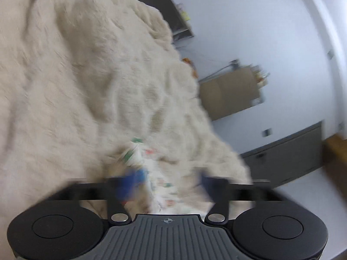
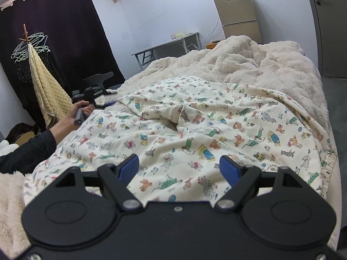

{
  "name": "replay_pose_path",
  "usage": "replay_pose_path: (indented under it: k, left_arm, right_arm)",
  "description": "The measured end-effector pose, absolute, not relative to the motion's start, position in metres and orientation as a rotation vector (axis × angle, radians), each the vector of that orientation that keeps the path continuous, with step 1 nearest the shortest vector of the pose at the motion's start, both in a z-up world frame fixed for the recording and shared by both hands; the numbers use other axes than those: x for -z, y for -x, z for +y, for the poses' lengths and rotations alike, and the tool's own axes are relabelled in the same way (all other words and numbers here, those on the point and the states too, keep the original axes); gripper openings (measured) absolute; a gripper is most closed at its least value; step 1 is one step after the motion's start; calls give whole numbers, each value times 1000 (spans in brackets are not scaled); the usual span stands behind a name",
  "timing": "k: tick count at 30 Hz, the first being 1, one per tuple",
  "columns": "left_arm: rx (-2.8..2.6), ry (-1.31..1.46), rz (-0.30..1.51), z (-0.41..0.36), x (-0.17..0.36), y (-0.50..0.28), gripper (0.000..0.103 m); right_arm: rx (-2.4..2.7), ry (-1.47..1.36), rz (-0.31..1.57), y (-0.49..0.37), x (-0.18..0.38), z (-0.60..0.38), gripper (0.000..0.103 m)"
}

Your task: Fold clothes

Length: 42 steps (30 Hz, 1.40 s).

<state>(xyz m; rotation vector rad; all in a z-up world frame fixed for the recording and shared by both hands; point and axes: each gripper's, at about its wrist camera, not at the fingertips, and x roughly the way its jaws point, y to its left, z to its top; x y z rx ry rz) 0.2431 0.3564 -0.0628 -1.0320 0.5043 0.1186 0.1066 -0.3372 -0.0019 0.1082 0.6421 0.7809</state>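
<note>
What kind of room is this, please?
Most likely a small bedroom or studio. A bed with a fluffy cream blanket fills the view, a printed cloth lies on it, a rack with hangers stands by a dark curtain, and a fridge stands beyond.

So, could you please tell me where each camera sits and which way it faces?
Left wrist: on the left hand-held gripper, rolled, facing the fluffy blanket; printed cloth between its blurred fingers.
Right wrist: on the right hand-held gripper, open above the printed cloth; left hand shows.
Shared: cloth, blanket, fridge.
</note>
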Motion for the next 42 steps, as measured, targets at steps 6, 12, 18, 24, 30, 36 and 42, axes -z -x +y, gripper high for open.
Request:
replay_pose_path:
  k: [6, 12, 18, 24, 30, 36, 42]
  left_arm:
    - [-167, 241, 792, 309, 64, -219, 71]
    - [38, -204, 779, 255, 91, -182, 71]
    - [184, 129, 741, 291, 119, -214, 71]
    - [155, 922, 610, 381, 163, -202, 54]
    - [83, 818, 646, 361, 161, -218, 46]
    - [80, 783, 652, 349, 164, -230, 0]
    - [91, 863, 423, 394, 133, -182, 0]
  right_arm:
    - [-805, -81, 643, -103, 2, -330, 80]
    - [-805, -64, 660, -102, 4, -323, 80]
    - [-797, -59, 656, -98, 2, -322, 80]
    - [-771, -63, 679, -99, 4, -318, 80]
    - [-774, -43, 682, -97, 3, -312, 80]
    - [-778, -42, 681, -96, 3, -312, 80]
    - [-786, -45, 672, -95, 0, -313, 80]
